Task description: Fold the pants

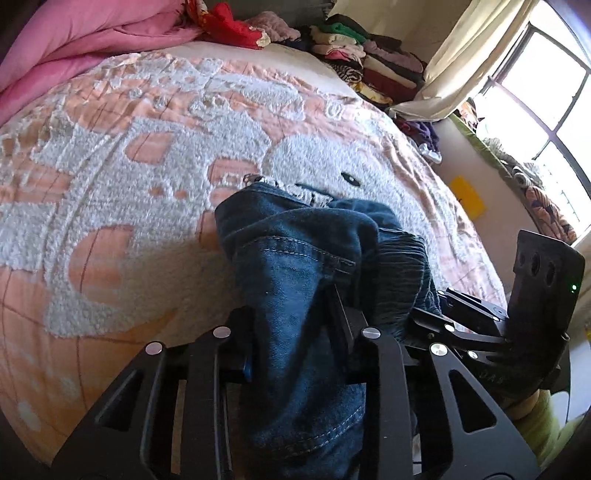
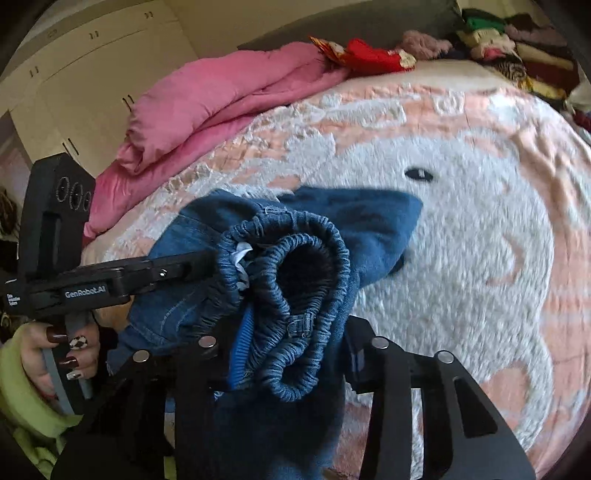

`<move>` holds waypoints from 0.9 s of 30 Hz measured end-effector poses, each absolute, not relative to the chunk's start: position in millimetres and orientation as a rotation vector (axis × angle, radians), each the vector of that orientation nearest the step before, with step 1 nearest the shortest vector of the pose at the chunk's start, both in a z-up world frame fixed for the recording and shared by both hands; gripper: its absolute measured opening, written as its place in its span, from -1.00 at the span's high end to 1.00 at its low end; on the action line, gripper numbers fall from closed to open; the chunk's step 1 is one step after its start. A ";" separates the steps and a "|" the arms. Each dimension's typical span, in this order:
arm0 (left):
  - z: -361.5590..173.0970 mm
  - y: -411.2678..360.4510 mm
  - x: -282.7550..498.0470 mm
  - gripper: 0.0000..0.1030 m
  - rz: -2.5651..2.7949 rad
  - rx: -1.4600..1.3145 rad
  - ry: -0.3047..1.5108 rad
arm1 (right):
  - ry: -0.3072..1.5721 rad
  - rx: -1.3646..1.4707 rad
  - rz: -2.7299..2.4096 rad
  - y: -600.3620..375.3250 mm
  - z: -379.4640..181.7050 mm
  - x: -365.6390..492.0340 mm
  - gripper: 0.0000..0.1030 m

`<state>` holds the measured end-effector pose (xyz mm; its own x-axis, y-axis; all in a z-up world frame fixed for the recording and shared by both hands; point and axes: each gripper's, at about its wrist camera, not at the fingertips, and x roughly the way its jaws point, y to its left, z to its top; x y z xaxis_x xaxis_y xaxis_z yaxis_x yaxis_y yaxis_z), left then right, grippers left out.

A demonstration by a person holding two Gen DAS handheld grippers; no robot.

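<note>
Dark blue denim pants (image 1: pixel 295 240) lie bunched on the pink-and-white fluffy bedspread (image 1: pixel 147 166). A fold of the denim fills the gap of my left gripper (image 1: pixel 291 314), whose fingers are shut on it. Just to its right, my right gripper (image 1: pixel 439 299) reaches into the gathered waistband. In the right wrist view the elastic waistband (image 2: pixel 295 266) is rolled up between the fingers of my right gripper (image 2: pixel 288 339), which is shut on it. My left gripper (image 2: pixel 199 264) pinches the same waistband from the left, held by a hand (image 2: pixel 55 350) with painted nails and a green sleeve.
A pink duvet (image 2: pixel 221 96) is heaped along the bed's far left side. Stacks of folded clothes (image 1: pixel 369 55) and a red garment (image 1: pixel 229 22) sit at the head of the bed. A window (image 1: pixel 535 92) is to the right, wardrobe doors (image 2: pixel 92 55) to the left.
</note>
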<state>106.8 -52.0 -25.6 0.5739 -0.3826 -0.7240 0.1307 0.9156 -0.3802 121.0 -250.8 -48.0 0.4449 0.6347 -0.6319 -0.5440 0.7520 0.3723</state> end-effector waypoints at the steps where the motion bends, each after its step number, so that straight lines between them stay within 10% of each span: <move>1: -23.4 -51.5 110.0 0.56 -0.305 -0.297 0.910 | 0.825 0.112 0.733 -249.5 -45.0 123.0 0.27; 12: 16.3 -46.2 155.9 0.56 -0.267 -0.223 0.807 | 0.691 0.055 0.705 -238.1 -7.7 167.1 0.26; 19: -36.0 -43.0 178.5 -0.02 -0.183 -0.179 0.951 | 0.876 0.025 0.546 -235.4 -55.4 196.5 -0.43; 27: -34.2 -37.6 164.9 -0.20 -0.168 -0.169 0.924 | 0.857 0.074 0.503 -248.6 -52.1 185.2 -0.72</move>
